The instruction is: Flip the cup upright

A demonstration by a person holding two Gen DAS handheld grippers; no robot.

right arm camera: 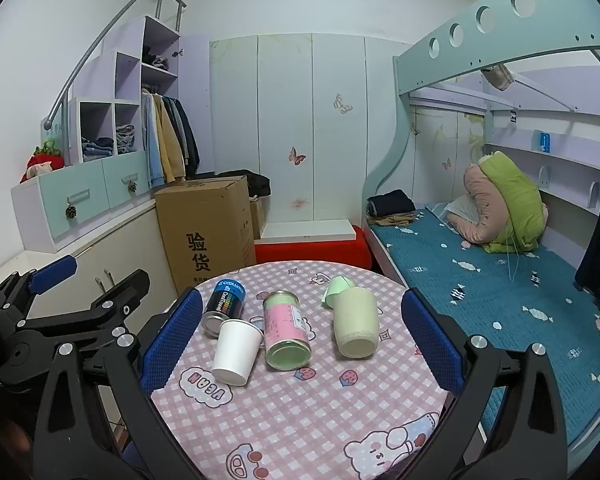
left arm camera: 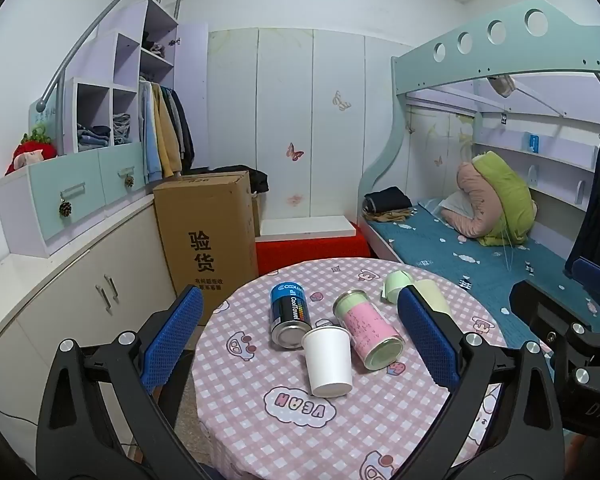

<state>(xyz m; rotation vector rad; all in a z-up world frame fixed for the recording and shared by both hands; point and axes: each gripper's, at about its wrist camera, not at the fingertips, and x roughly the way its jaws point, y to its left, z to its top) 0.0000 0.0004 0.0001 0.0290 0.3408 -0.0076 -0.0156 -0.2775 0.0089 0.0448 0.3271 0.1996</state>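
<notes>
We see a round table with pink checked cloth between bunk bed and cabinets. The white paper cup lies tipped beside 2 cans. Left gripper and right gripper gape, empty.
</notes>
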